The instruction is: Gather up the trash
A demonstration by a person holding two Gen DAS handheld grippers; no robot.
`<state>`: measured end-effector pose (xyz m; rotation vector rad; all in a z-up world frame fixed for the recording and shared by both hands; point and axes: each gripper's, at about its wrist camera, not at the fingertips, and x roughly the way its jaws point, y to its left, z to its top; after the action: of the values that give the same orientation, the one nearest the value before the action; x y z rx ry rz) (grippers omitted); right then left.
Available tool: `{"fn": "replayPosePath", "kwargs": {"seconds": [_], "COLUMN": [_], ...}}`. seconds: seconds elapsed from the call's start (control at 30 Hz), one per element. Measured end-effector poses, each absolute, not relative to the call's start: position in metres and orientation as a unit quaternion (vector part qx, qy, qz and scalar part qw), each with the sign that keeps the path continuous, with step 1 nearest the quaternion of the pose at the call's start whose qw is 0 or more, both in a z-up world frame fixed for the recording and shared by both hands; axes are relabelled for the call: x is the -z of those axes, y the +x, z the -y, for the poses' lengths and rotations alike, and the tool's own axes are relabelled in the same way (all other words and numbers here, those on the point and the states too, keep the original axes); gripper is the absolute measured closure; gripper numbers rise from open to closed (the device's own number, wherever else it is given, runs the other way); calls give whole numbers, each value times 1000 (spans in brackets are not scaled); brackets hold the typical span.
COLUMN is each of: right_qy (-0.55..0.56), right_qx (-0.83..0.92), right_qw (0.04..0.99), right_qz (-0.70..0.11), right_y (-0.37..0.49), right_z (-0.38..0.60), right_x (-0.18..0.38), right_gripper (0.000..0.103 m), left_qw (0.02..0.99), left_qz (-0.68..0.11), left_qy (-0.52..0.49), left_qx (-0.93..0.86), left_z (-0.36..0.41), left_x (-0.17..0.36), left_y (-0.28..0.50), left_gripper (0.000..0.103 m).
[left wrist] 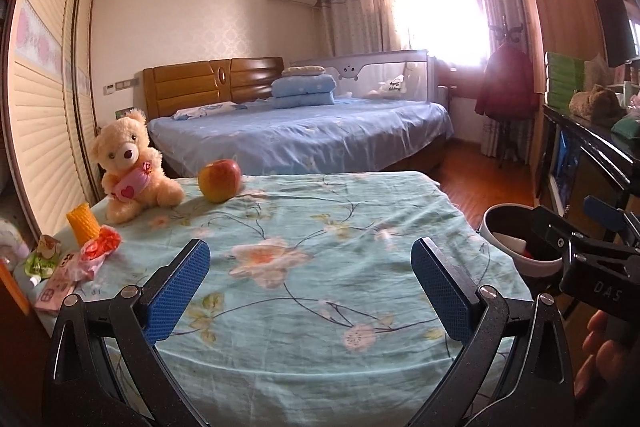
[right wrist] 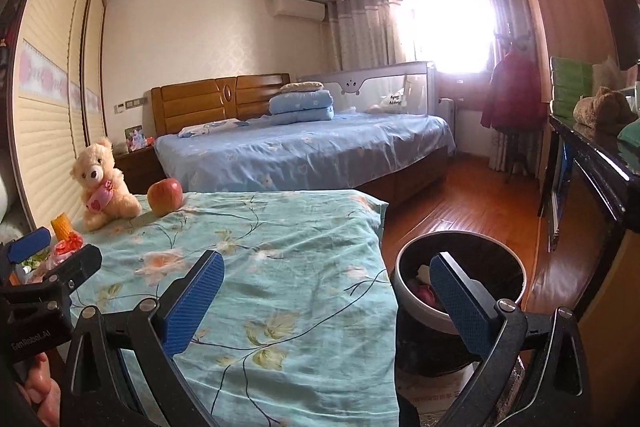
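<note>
left wrist view, items listed left to right, each placed against the flowered table cover. at the cover's far left edge: a cluster of wrappers and small packets, chiefly a crumpled red-orange wrapper with a yellow foam net sleeve standing upright just behind it; judged to be the trash not yet collected. behind these, on the cover's back left corner: a teddy bear, seated. beside it toward the middle of the back edge: an apple. over the cover's near edge: left gripper, jaws spread fully, nothing between the pads. off the cover's right edge, on the floor: a bin, some waste already inside. right gripper, seen in its own view, jaws equally wide and empty, one finger over the cover's right edge, the other over the bin. governing relation: the wrapper cluster lies left of and slightly beyond the left gripper, well apart from the right gripper, so the left hand is judged nearer; the bin lies on the opposite side, by the right hand.
</note>
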<state>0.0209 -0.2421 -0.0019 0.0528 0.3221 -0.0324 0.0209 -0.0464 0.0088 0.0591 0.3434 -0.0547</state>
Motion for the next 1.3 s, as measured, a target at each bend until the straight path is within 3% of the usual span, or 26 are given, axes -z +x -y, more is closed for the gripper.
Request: {"fn": "replayPosePath", "kwargs": {"seconds": [1.3], "right_qy": [19], "right_qx": [10], "right_qw": [986], "right_qz": [-166], "right_y": [21], "right_z": [237], "right_x": [4], "right_gripper": [0], "left_qw": [984], "left_qz": [-176], "left_qy": [23], "left_qx": [22], "left_z": [45], "left_x": [-7], "left_y": [19], "left_gripper": [0]}}
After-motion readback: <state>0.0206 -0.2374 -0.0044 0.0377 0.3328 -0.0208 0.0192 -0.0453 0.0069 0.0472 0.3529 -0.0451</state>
